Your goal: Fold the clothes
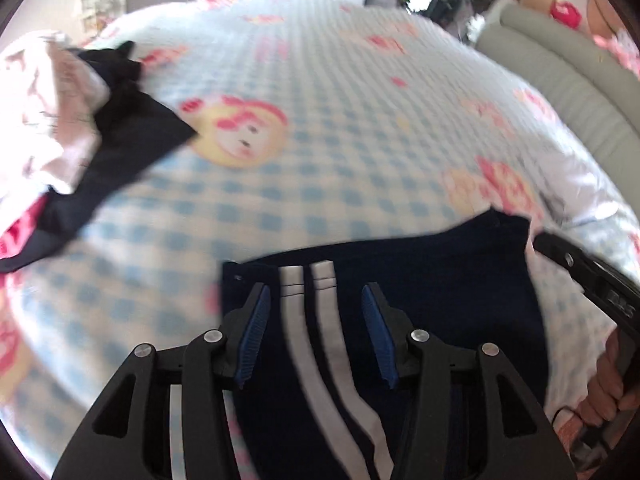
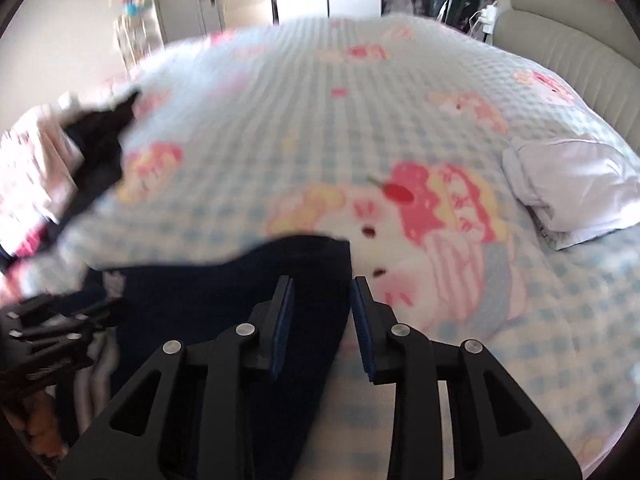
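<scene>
left gripper [image 1: 314, 312]: fingers [image 1: 256, 320] apart, nothing between them, poised over the navy garment [image 1: 420, 280] right above its two white stripes [image 1: 316, 320]. right gripper [image 2: 322, 320]: fingers [image 2: 282, 320] also apart, empty, straddling the garment's right edge w/ the bed cover showing beyond it. both views blurred, so whether the tips touch cloth can't be told.

navy garment lies at the near edge of the bed, far edge a bit wavy, near part hidden under the grippers. how many layers it's in can't be made out, so it fits a piece partway through folding as well as one just laid down after a fold.

to do a fold well here, i'd judge: pinch edges, not the middle; take both sides level so the stripes stay straight; keep cloth taut btwn grippers; lay it down flat, no bunching.

surface: bed [image 2: 280, 100] w/ soft blue-checked cover, pink cartoon prints; it gives, so cloth may drag. a folded white piece [image 2: 576, 184] sits far right; a loose pile of pink/white and dark clothes [image 1: 60, 128] far left. grey padded headboard [image 2: 560, 20] at right, doors and clutter behind.
</scene>
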`<control>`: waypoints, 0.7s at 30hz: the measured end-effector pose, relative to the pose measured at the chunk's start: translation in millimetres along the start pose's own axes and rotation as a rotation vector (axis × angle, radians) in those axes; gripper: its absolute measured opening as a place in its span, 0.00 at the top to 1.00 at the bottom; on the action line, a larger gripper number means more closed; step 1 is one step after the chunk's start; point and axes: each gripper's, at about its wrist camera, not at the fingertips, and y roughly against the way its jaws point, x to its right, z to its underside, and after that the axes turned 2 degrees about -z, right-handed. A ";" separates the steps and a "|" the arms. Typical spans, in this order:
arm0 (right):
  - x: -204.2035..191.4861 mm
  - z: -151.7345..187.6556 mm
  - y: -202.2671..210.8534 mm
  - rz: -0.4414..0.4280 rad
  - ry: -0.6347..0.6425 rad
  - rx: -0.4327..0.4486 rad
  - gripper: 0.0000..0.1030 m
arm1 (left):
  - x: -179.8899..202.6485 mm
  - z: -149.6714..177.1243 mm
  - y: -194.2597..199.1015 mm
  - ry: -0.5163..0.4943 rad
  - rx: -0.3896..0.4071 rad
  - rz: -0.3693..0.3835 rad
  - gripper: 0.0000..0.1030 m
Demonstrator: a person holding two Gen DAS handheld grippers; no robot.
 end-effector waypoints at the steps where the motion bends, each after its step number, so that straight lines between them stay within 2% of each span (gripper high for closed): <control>1: 1.9 1.5 9.1 -0.039 -0.027 -0.009 0.70 | -1.8 1.5 6.8 0.010 0.008 0.023 0.49; 4: -4.7 13.2 23.4 -0.115 -0.042 -0.053 0.70 | -0.3 17.2 24.3 0.003 0.014 0.073 0.48; 8: -20.8 46.5 25.5 -0.206 -0.037 -0.108 0.69 | 4.0 51.3 51.4 0.016 0.109 0.145 0.48; 9: -25.2 55.1 25.2 -0.218 -0.033 -0.118 0.69 | 6.9 59.4 51.1 0.016 0.094 0.153 0.48; 11: -32.5 69.9 21.9 -0.202 -0.028 -0.141 0.69 | 12.9 75.4 50.0 0.012 0.062 0.163 0.48; 16: -41.4 99.5 17.2 -0.133 -0.008 -0.198 0.69 | 28.1 94.4 28.1 -0.065 -0.057 0.083 0.49; 19: -42.1 106.8 20.4 -0.113 0.014 -0.215 0.69 | 21.3 97.6 39.1 -0.062 -0.056 0.069 0.49; 21: -43.1 110.2 23.3 -0.113 0.027 -0.223 0.69 | 6.2 100.6 52.4 -0.011 -0.034 0.052 0.49</control>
